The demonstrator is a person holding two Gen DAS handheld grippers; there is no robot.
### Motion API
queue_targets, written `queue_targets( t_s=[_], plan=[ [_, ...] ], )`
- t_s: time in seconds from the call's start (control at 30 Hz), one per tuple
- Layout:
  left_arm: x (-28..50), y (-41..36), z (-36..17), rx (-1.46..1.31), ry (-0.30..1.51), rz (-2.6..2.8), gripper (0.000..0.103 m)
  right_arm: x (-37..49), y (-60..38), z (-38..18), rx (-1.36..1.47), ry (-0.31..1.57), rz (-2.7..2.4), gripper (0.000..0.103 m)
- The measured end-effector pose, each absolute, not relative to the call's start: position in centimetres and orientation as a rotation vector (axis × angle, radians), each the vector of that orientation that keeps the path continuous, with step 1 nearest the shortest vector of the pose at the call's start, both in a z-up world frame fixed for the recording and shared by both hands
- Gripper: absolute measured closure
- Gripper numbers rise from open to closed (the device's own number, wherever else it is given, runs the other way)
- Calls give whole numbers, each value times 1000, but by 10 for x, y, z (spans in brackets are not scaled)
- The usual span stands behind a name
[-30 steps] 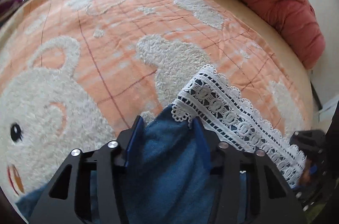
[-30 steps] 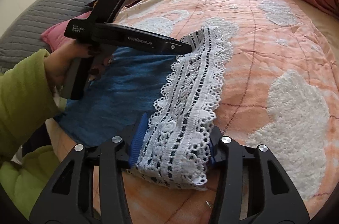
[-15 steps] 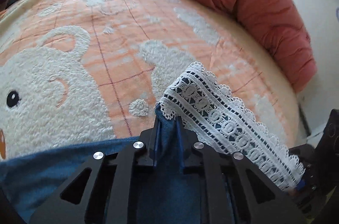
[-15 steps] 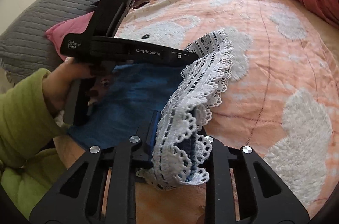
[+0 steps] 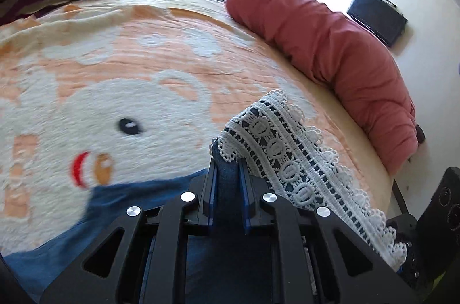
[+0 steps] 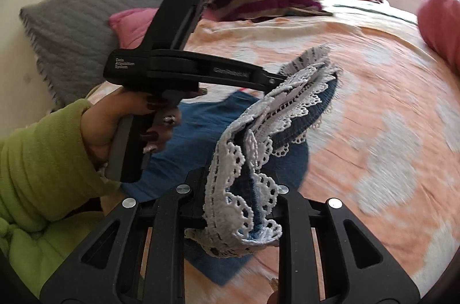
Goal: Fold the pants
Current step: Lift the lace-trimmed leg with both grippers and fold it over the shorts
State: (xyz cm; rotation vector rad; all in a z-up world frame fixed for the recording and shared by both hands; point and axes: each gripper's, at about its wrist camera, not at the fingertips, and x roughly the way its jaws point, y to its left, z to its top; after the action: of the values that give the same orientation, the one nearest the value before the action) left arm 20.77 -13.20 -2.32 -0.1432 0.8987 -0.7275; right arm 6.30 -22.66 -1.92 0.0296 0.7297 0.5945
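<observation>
Bed (image 5: 339, 114): orange blanket (image 5: 120, 65), blue pants (image 6: 201, 131)

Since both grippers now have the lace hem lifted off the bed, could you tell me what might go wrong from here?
1. The right gripper pinches bunched lace hem; the open lacework could snag or slip out.
2. The left gripper holds only a narrow fold of the blue pants, so that corner may pull free.
3. The hem hangs twisted between them, risking a crooked fold.

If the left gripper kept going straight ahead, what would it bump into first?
Probably the bear blanket. The left gripper, shut on the blue pants, points down over it; the red duvet lies farther right. Depth is unclear.
</observation>
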Motion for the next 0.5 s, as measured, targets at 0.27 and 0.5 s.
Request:
queue_targets(
  t_s=[0.27, 0.5],
  plan=[
    [213, -73, -41, -263, 919, -580, 88, 75, -173, -42, -44, 834, 659, 88],
    [198, -7, -32, -408, 873, -456, 72, 64, -137, -47, -119, 863, 710, 87]
  ],
)
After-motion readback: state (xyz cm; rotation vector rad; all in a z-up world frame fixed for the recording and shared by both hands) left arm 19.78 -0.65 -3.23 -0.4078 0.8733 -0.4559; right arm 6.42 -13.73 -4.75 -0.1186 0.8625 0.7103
